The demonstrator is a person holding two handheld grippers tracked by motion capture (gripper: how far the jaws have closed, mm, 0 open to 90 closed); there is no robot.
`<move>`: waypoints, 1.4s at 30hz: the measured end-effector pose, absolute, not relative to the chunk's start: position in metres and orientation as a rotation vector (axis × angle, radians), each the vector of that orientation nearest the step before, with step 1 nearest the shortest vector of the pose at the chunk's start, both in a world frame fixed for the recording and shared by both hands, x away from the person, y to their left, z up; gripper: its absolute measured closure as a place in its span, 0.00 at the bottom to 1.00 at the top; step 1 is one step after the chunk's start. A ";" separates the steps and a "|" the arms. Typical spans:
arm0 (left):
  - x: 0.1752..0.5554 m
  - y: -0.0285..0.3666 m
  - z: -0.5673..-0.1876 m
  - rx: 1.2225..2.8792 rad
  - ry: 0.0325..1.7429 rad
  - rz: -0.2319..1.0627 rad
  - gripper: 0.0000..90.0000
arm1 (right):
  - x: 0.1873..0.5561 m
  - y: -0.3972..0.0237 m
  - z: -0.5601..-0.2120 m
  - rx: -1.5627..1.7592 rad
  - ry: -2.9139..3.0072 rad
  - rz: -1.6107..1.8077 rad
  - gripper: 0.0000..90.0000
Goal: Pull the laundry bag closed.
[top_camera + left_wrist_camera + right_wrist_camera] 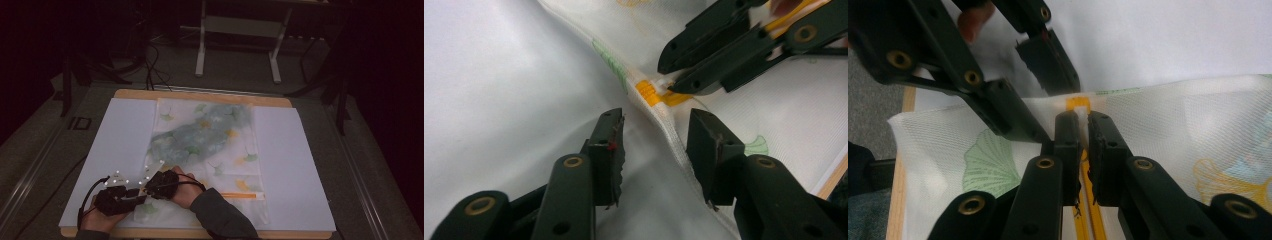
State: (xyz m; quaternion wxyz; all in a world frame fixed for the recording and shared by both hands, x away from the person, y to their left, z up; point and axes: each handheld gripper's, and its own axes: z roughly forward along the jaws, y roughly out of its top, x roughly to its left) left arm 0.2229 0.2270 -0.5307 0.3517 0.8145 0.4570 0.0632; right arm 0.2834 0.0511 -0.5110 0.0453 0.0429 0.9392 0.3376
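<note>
A white mesh bag point(205, 145) printed with ginkgo leaves lies flat on the table, an orange zipper point(242, 195) running along its near end. My right gripper point(1083, 132) is shut on the white zipper pull point(1081, 119) at the zipper's left end. In the left gripper view that pull point(663, 83) sits at the orange zipper end point(649, 93), pinched by the right gripper point(672, 85). My left gripper point(656, 150) is open and straddles the raised bag edge point(669, 135) just short of the zipper end. Both grippers meet at the bag's near left corner point(145, 191).
The bag rests on a white sheet point(117, 145) covering a wooden board point(200, 94). The board's near edge point(200, 233) is close under the forearms. A white metal stand point(240, 30) and cables lie on the dark floor beyond the table.
</note>
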 end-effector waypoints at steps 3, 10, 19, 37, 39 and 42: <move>0.225 0.225 -0.532 2.117 1.180 0.146 0.67 | 0.283 0.051 -0.510 0.130 2.867 1.030 0.93; 0.232 0.221 -0.534 2.116 1.152 0.104 0.75 | 0.282 0.049 -0.505 0.108 2.854 1.027 0.93; 0.234 0.218 -0.536 2.123 1.143 0.089 0.93 | 0.283 0.046 -0.505 0.100 2.852 1.032 0.93; 0.233 0.216 -0.535 2.132 1.140 0.107 0.97 | 0.288 0.039 -0.517 0.131 2.893 1.039 0.94; 0.233 0.216 -0.535 2.129 1.141 0.106 0.97 | 0.288 0.040 -0.518 0.132 2.894 1.037 0.94; 0.233 0.218 -0.535 2.123 1.138 0.105 0.97 | 0.288 0.040 -0.518 0.130 2.895 1.037 0.94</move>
